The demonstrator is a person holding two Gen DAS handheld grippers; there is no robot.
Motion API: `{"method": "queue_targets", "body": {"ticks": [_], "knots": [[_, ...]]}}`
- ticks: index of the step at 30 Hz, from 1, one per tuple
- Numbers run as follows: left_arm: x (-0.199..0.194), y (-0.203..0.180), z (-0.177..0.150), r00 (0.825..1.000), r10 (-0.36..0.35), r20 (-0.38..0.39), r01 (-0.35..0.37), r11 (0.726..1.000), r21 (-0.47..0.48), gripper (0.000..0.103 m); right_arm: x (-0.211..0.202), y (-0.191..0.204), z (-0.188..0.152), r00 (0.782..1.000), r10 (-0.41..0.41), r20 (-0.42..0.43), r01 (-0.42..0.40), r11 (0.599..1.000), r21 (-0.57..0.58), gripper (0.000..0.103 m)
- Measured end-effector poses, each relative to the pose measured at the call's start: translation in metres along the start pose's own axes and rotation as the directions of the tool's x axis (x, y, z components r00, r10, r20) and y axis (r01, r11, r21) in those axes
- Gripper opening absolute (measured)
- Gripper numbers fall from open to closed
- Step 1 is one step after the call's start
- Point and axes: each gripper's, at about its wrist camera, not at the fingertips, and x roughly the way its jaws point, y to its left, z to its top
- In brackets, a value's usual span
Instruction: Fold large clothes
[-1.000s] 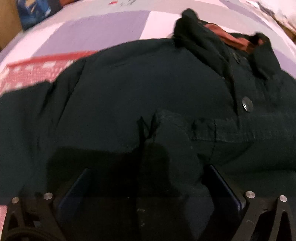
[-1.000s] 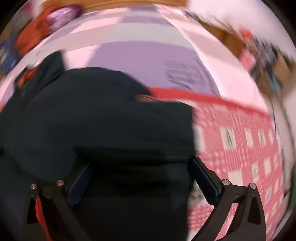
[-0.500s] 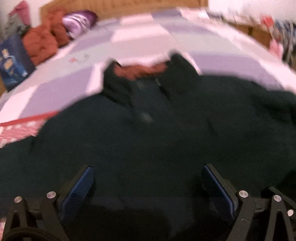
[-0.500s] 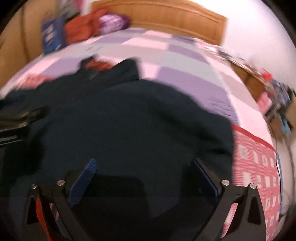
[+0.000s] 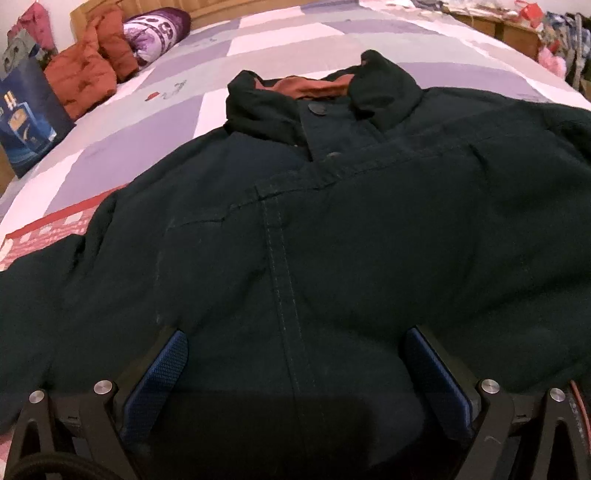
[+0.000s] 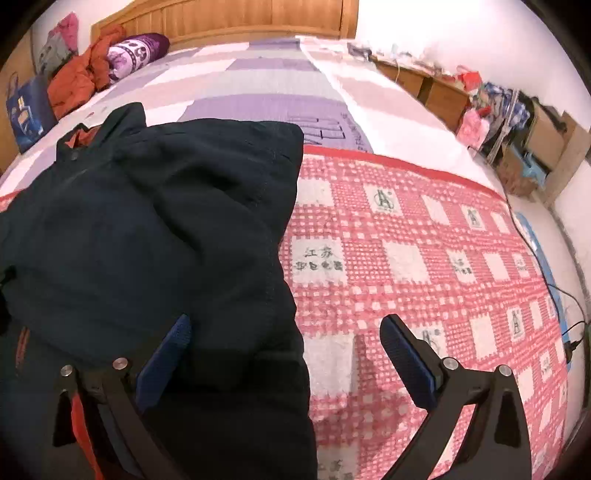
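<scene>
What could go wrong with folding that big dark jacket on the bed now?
Both grippers, the left gripper and the right gripper, are open, so nothing holds the jacket.
1. The jacket looks thick and puffy; a fold may spring back open.
2. The right gripper straddles the jacket's edge, so closing might also pinch the red checked blanket.

Bed (image 6: 280,74) w/ purple-white quilt, red checked blanket (image 6: 424,236), dark jacket (image 5: 295,229) spread flat, pillow (image 5: 155,27)
</scene>
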Motion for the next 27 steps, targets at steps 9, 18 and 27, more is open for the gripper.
{"method": "queue_targets", "body": {"ticks": [9,18,27], "knots": [[-0.034,0.010,-0.021,0.999,-0.034,0.021,0.034,0.998,-0.048,0.098,-0.031,0.002,-0.008,0.996,-0.067,0.052,0.065,0.997,0.048,0.102],[-0.059,0.003,-0.065,0.998,-0.033,-0.059,0.026,0.994,-0.110,0.098,0.058,0.045,0.088,0.987,0.037,-0.157,-0.036,0.999,0.007,0.103],[-0.063,0.027,-0.079,0.998,-0.001,-0.060,-0.011,0.981,-0.195,0.098,-0.006,0.095,0.054,0.999,0.016,0.037,-0.011,0.991,-0.131,0.103]]}}
